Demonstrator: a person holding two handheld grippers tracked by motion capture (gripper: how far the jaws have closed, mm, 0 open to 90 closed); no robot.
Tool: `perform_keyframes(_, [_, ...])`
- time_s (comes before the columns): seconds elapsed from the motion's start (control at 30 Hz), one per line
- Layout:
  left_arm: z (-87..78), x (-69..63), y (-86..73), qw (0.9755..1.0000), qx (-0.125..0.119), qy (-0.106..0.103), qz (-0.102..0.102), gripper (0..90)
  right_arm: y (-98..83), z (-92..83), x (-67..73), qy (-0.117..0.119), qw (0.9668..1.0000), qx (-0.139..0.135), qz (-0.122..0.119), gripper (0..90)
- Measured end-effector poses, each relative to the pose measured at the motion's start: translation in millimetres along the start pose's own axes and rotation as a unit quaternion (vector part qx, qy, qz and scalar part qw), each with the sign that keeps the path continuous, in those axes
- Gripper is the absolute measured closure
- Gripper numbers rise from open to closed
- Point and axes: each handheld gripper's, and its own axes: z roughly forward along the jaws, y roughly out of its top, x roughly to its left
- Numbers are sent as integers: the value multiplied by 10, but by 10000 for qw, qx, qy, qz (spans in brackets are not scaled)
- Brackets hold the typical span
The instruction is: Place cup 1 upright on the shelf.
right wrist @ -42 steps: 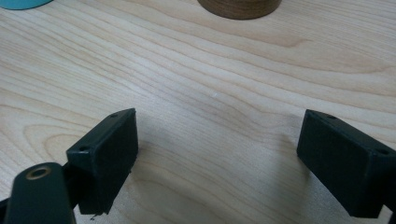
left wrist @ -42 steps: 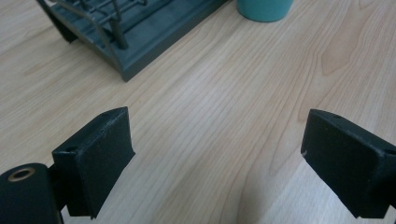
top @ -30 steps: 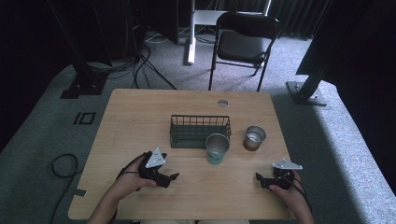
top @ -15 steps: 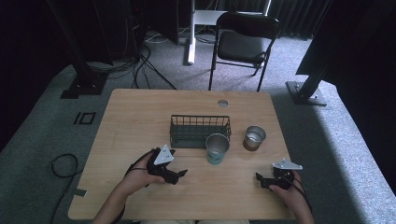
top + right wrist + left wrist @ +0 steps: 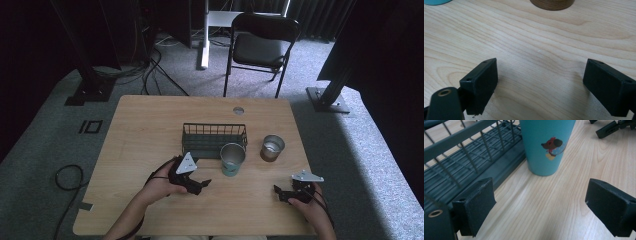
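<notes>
Fingers [image 5: 477, 206] of left gripper [image 5: 201, 184] splayed toward cup [image 5: 233, 159].

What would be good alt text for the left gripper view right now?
The left gripper, jaws wide open and holding nothing, points at a teal cup with a small cartoon dog printed on it, standing on a light wooden table. A dark wire basket sits just left of the cup.

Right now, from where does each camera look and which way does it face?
High view: above the person's side, facing forward and down on the table; forearms, both hands, both grippers.
Left gripper view: rides the left gripper, facing the teal cup and wire basket; open jaws.
Right gripper view: rides the right gripper, low over wood; open jaws.
Shared: the teal cup.
</notes>
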Motion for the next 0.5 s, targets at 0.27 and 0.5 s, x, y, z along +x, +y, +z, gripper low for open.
perform_keyframes(0.27, [172,-48,136,9998,-175,-91,-35,96,0,0,0,1,10000,0,0,121])
perform_keyframes(0.5, [282,-87,217,9995,-293,-108,-49,95,0,0,0,0,10000,0,1,121])
